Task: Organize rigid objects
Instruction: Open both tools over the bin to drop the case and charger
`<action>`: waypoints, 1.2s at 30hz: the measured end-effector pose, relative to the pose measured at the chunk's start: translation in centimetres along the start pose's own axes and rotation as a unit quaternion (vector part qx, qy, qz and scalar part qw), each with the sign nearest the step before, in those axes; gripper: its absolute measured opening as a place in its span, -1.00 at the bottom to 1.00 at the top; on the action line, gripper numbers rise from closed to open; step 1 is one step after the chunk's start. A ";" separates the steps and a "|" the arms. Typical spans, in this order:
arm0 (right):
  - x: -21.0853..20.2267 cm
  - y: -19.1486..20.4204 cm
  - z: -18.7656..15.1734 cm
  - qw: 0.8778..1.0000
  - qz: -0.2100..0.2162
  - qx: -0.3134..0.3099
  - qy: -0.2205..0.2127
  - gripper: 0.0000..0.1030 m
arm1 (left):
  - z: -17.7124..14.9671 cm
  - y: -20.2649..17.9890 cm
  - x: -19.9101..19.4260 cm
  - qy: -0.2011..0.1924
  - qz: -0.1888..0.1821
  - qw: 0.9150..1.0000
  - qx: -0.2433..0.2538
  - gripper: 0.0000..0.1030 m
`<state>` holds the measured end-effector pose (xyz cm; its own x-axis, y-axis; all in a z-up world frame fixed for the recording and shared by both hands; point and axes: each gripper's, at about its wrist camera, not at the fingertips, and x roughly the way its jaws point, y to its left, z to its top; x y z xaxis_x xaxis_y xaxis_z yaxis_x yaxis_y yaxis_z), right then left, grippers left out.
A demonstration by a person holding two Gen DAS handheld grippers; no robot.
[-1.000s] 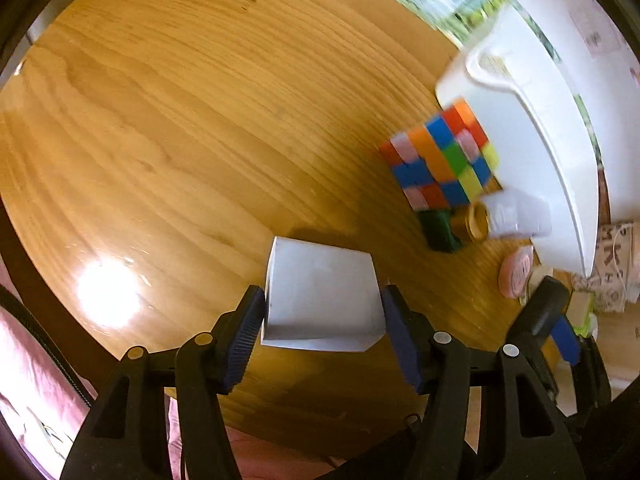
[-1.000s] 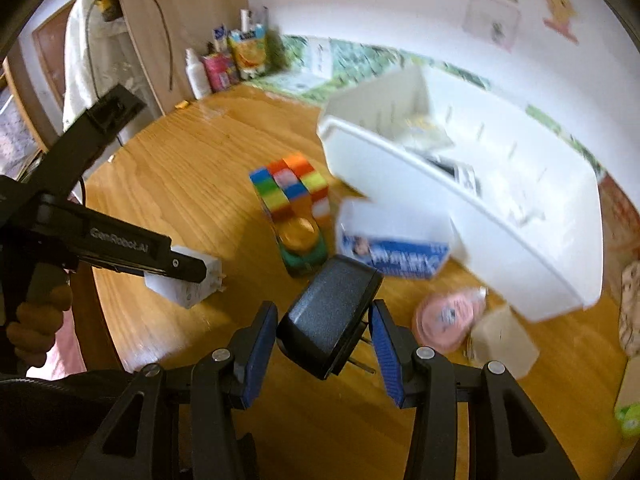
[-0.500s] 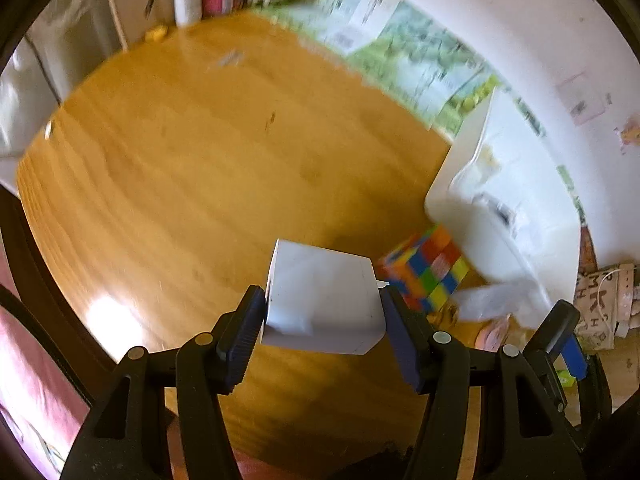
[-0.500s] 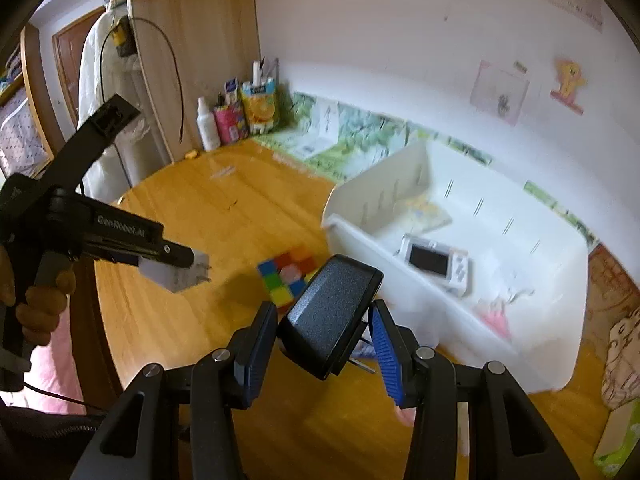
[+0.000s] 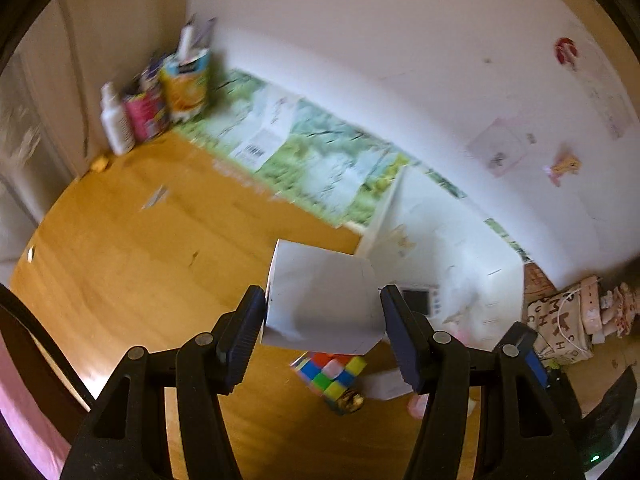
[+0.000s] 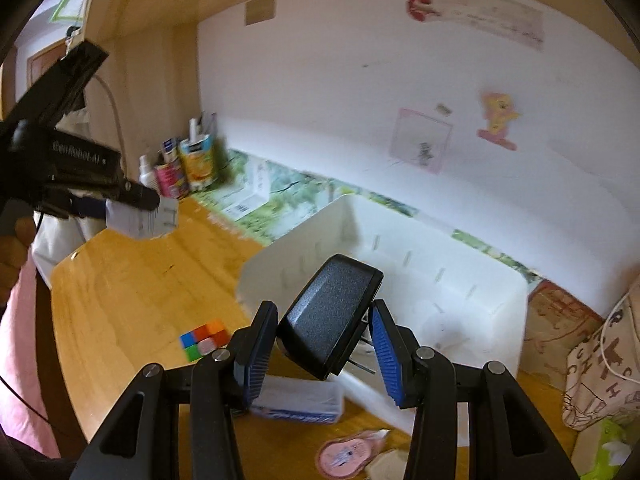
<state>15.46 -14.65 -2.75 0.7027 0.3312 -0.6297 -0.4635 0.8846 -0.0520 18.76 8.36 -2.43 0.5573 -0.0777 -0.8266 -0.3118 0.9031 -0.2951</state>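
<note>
Item one: white plug adapter [image 5: 322, 306], a blocky rigid cube with smooth plastic faces, held by the left tool [image 5: 323, 330] with its pads closed on two opposite flat sides. It was carried in the air above the wooden counter [image 5: 132, 264], over the Rubik's cube [image 5: 330, 372] and near the end wall of the white storage bin [image 5: 452, 248]. It was judged light, stiff and somewhat slippery; the broad parallel faces were the sound place to grip, as taken. In the right wrist view the same adapter [image 6: 140, 218] showed printed text on one face and what were probably prongs at its far end, though blur made this uncertain.

Item two: black charger [image 6: 330, 314], a flat textured block with metal prongs pointing down and right. The right tool [image 6: 324, 350] was closed on its narrow edges, and the body sat tilted between the pads. It was judged rigid, moderately light and not fragile, but the prongs could snag on the bin wall [image 6: 296, 268].

Pose: the left tool was raised high and roughly level, aimed toward the bin from the left. The right tool was held above the near rim of the bin, aimed forward over it. Both items were off the counter, neither yet inside the bin.
</note>
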 end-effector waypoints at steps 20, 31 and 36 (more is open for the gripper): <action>2.3 -7.5 -2.9 0.994 -0.054 0.090 -0.030 -0.08 | -0.2 -10.8 7.2 0.007 -0.067 0.988 0.138 0.22; 4.4 -10.1 -4.4 0.989 -0.055 0.135 -0.004 -0.07 | -1.0 -14.9 9.7 0.000 -0.108 0.974 0.200 0.22; 4.6 -10.6 -4.7 0.988 -0.055 0.145 0.002 -0.06 | -1.1 -15.5 9.4 -0.019 -0.135 0.969 0.208 0.13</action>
<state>21.09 -24.09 -8.80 0.7381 0.2281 -0.6349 -0.2111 0.9719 0.1037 28.00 -6.87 -6.17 0.6055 -0.3272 -0.7255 0.1822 0.9444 -0.2739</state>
